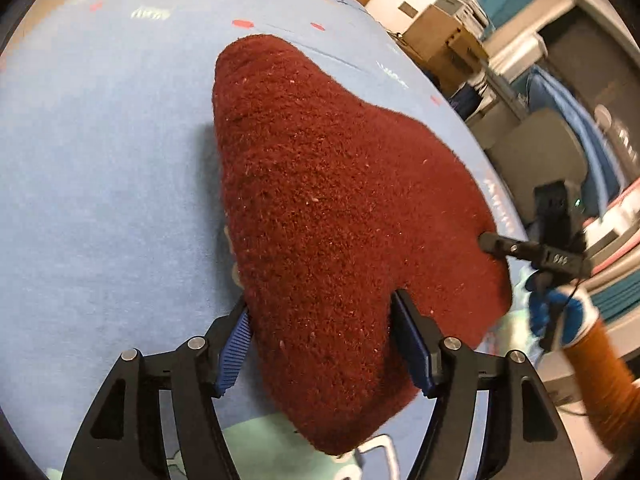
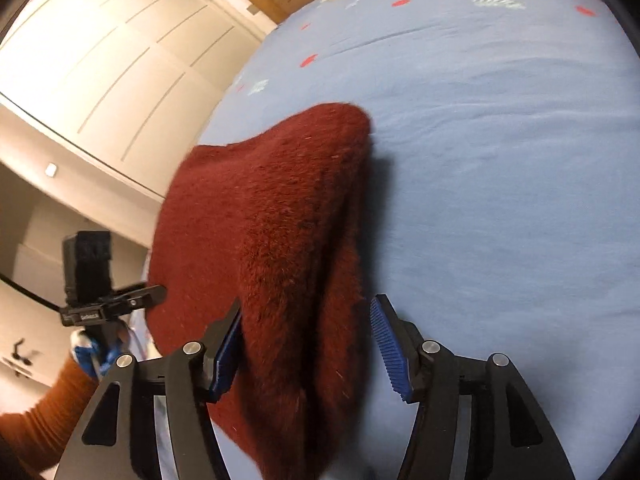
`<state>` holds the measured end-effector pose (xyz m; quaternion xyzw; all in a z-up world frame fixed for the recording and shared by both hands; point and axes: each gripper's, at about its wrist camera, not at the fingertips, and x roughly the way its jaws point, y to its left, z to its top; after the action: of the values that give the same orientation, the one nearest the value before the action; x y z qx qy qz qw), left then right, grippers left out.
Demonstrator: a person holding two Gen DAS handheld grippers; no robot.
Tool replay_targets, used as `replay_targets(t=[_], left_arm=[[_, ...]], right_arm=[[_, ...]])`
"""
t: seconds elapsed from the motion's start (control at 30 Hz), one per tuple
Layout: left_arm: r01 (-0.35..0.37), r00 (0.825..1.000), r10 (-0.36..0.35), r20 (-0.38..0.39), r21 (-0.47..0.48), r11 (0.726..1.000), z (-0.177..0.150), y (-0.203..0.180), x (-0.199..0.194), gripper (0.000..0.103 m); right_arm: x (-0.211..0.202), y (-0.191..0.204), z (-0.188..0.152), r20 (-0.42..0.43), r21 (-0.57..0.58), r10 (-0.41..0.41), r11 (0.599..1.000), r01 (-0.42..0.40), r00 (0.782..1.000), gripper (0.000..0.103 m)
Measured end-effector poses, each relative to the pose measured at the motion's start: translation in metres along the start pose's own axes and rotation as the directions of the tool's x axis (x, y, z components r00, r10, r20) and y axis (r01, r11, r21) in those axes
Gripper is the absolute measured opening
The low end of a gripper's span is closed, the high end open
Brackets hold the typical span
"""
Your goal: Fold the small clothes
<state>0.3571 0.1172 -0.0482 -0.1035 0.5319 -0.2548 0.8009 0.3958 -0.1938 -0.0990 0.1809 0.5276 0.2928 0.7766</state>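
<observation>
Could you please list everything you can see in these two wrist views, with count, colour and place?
garment: one, dark red, fuzzy, lifted over the bed between both grippers
bed sheet: one, light blue with small red and pale prints, under the garment
wardrobe: one, cream panelled doors, beside the bed in the right wrist view
boxes: a few, brown cardboard, beyond the bed's far corner
left gripper: black with blue pads, garment edge between its fingers, jaws wide
right gripper: black with blue pads, garment draped between its fingers, jaws wide
sleeve: orange, on the right arm, with a blue and white glove
</observation>
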Motion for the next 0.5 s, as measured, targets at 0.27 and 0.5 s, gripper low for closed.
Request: replay_targets(t=[0.27,0.5], left_arm=[[-0.1,0.995,0.099,0.018,0.03,0.995,-0.013,-0.012,0.021,0.073],[-0.142,0.99,0.14,0.034,0.05,0.989,-0.019,-0.034,0.014,0.072]], right_arm=[[0.003,-0.016,-0.006,0.004,0.036,-0.038,0.999,0.038,0.999,0.073],[-0.02,-0.011,-0.025,0.03,0.063,-0.063,0.996,0.062,0.998,0.073]])
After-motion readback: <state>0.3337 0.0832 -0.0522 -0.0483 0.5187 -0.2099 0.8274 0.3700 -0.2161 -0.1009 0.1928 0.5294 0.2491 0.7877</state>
